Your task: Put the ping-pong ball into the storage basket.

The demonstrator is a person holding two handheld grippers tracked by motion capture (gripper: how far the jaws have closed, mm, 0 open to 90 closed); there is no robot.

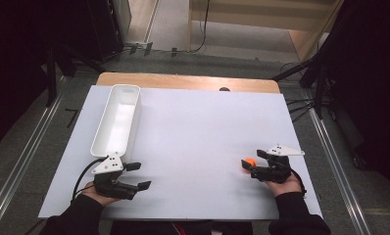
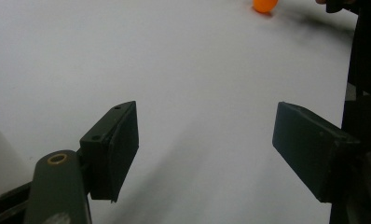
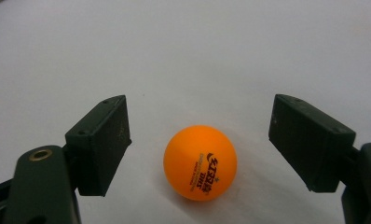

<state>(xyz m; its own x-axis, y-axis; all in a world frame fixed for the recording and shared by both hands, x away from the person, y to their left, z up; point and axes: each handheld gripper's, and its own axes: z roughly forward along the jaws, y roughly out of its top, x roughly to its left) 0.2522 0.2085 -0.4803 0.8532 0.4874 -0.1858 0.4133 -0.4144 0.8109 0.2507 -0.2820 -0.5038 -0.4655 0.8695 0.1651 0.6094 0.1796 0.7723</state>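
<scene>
Orange ball (image 3: pixel 200 162) sits on the white table (image 1: pixel 198 132), near its right front, btwn the jaws of the right gripper (image 3: pixel 200 140), which are spread wide w/ a gap each side, not touching it. In high view the right gripper (image 1: pixel 250 163) points left at the ball (image 1: pixel 251 162); contact there is hard to judge, prob. none. Left gripper (image 2: pixel 204 140) is at the left front, jaws wide apart, nothing btwn them, just bare table. In its view the ball (image 2: pixel 265 4) lies far off at the top edge. A long white bin (image 1: pixel 117 120) stands just beyond the left gripper (image 1: pixel 140 175), along the table's left side.
</scene>
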